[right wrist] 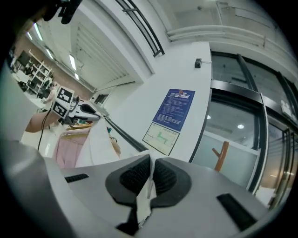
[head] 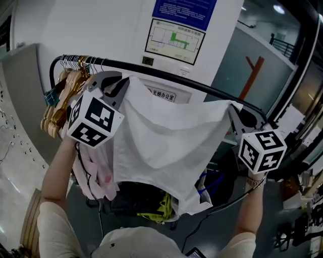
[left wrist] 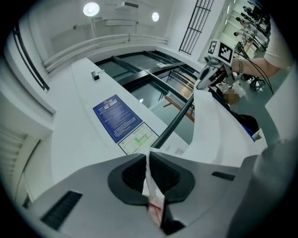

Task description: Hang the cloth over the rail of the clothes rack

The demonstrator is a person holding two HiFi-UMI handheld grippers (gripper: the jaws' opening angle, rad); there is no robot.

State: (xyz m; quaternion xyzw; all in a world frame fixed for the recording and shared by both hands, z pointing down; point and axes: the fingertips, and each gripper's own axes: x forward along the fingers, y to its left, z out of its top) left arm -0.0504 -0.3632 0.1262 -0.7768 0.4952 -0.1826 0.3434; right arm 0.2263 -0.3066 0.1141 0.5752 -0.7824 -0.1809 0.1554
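Note:
A white cloth (head: 166, 138) hangs spread between my two grippers, held up in front of the black rail (head: 197, 86) of the clothes rack. My left gripper (head: 125, 83) is shut on the cloth's upper left corner, right by the rail. My right gripper (head: 233, 110) is shut on the upper right corner. In the left gripper view the cloth's edge (left wrist: 150, 179) is pinched between the black pads, with the rail (left wrist: 174, 122) running ahead. In the right gripper view a strip of cloth (right wrist: 146, 193) sits between the shut pads.
Wooden hangers (head: 63, 98) bunch at the rail's left end, with a pink garment (head: 96, 169) hanging below. A white pillar with a blue notice (head: 184, 10) and a floor plan (head: 174, 40) stands behind the rail. Dark items and cables lie low under the rack (head: 151, 204).

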